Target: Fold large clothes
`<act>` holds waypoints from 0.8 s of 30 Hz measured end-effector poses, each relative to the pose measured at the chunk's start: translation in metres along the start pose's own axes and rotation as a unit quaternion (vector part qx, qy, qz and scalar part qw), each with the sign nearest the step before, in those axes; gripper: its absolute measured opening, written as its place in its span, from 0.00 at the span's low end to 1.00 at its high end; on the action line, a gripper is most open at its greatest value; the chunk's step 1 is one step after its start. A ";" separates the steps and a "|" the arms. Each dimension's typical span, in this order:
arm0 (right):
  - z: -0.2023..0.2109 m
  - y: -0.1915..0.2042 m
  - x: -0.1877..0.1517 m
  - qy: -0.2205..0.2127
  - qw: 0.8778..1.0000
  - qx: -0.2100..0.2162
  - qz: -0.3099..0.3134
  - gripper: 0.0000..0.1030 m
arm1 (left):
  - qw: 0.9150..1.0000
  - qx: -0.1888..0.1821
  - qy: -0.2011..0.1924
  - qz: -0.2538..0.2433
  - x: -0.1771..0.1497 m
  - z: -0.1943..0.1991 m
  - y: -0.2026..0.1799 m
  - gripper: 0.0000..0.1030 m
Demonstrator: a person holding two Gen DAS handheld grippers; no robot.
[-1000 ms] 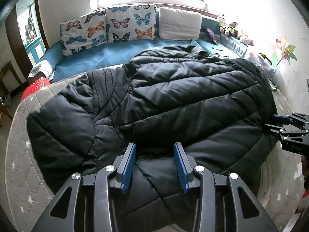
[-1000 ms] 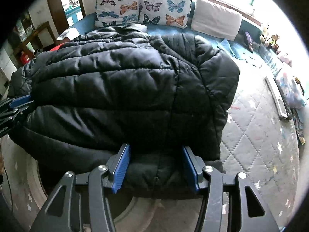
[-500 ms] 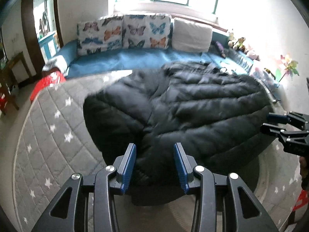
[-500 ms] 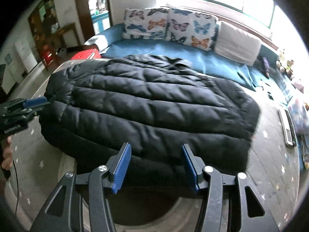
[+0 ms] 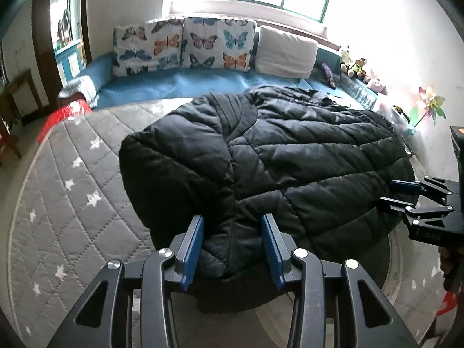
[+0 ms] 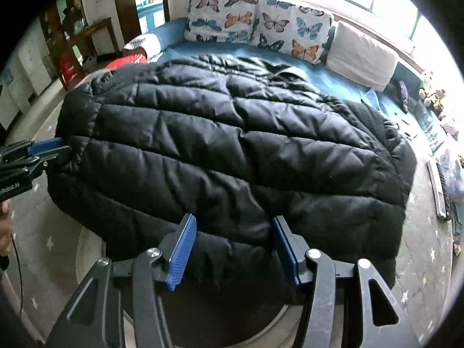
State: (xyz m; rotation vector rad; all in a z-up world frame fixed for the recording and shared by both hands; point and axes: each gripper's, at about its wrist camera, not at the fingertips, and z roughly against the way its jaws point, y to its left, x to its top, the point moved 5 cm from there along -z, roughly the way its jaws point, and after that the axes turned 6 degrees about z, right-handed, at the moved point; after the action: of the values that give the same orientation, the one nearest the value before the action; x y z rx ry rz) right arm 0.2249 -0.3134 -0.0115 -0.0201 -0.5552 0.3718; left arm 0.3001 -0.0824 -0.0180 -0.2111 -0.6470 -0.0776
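A large black puffer jacket (image 5: 284, 162) lies spread on a grey quilted mat (image 5: 72, 185) with white stars; it fills the right wrist view (image 6: 232, 150). My left gripper (image 5: 233, 248) has its blue pads wide apart around the jacket's near left hem, which bulges between them. My right gripper (image 6: 233, 250) is also open, its pads on either side of the near hem. The right gripper shows at the right edge of the left wrist view (image 5: 406, 195), and the left gripper at the left edge of the right wrist view (image 6: 43, 150).
A blue daybed (image 5: 179, 82) with butterfly cushions (image 5: 185, 47) and a white pillow (image 5: 285, 52) runs along the back under the window. Soft toys (image 5: 355, 65) and a pinwheel (image 5: 429, 108) stand at the right wall. A red object (image 5: 63, 114) lies at the left.
Both grippers have pulled back toward the mat's near edge and the view has widened. The jacket's near hem has shifted with them and more grey mat shows on the left.
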 end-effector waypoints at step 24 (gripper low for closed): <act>0.001 -0.139 -0.013 -0.046 0.986 0.006 -0.162 0.76 | 0.982 -0.083 0.008 0.169 0.016 0.023 0.080 0.91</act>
State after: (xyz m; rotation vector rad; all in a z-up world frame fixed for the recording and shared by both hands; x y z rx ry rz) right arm 0.2609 -0.4475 -0.0007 0.0997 -0.6368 0.0593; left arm 0.3098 0.0007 -0.0042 -0.4776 -0.5813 0.1934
